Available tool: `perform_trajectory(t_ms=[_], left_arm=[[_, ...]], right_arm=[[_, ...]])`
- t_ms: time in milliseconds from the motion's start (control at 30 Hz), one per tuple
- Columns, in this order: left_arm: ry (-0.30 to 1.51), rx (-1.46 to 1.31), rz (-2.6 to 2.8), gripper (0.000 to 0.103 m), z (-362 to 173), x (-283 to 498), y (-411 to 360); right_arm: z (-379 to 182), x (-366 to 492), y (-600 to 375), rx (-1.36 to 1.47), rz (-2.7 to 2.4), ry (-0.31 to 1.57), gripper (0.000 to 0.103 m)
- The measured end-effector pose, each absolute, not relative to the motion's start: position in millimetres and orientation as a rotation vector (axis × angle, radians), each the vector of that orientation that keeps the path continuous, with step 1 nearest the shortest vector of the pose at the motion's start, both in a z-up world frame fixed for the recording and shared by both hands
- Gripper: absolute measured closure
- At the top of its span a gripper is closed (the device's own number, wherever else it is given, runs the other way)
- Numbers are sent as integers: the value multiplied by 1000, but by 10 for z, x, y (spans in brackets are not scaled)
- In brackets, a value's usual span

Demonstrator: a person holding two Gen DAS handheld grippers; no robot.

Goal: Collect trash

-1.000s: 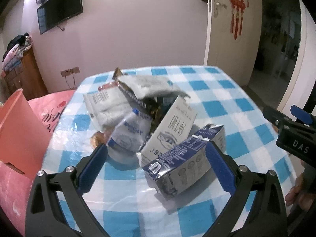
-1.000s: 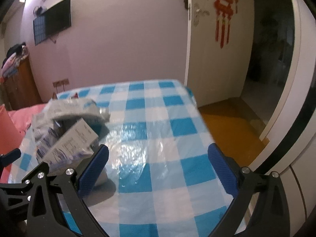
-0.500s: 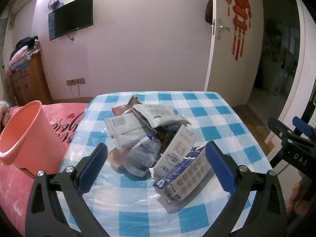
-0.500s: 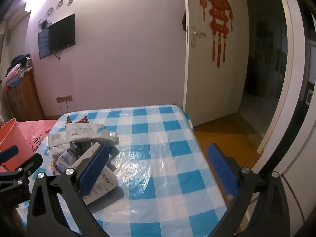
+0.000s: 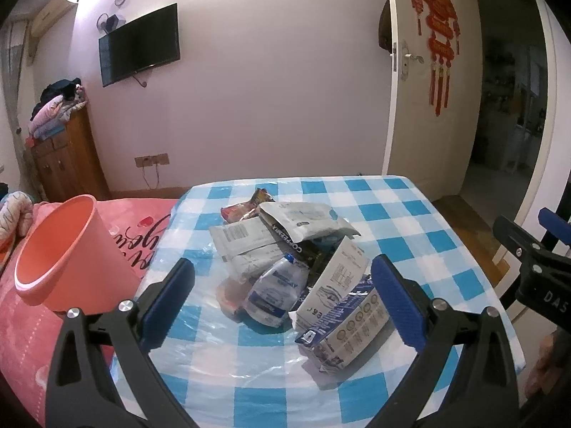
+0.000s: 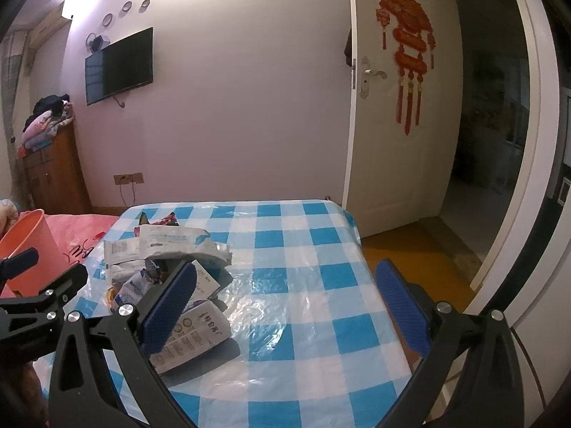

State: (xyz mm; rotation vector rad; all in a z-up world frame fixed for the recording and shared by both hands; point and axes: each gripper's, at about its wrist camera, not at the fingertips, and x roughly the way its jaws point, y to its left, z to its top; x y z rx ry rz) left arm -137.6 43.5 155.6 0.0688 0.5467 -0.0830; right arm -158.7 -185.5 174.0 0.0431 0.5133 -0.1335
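Our left claw (image 5: 283, 299) wide, empty, above tabletop (image 5: 392, 221); milk carton (image 5: 344, 331) nearest, just ahead between pads. Trash pile (image 5: 285, 246) behind carton, heaped together, likely for quick grabs. Pink bucket (image 5: 60, 260) left of claw, tilted on bed, mouth toward us. Our right claw (image 6: 285, 306) wide, empty, pile at its left.
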Motion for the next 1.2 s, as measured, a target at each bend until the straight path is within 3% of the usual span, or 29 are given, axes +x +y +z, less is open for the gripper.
perform_trajectory(t_ms=[667,1200], left_arm=[[599,80,-47,4,1314,-1241,547],[672,73,-6,4,978,-1038,767]], right_arm=[[1492,-1463,-1822,46,-86,577,4],[1068,-1255,-1782,241,101,733,4]])
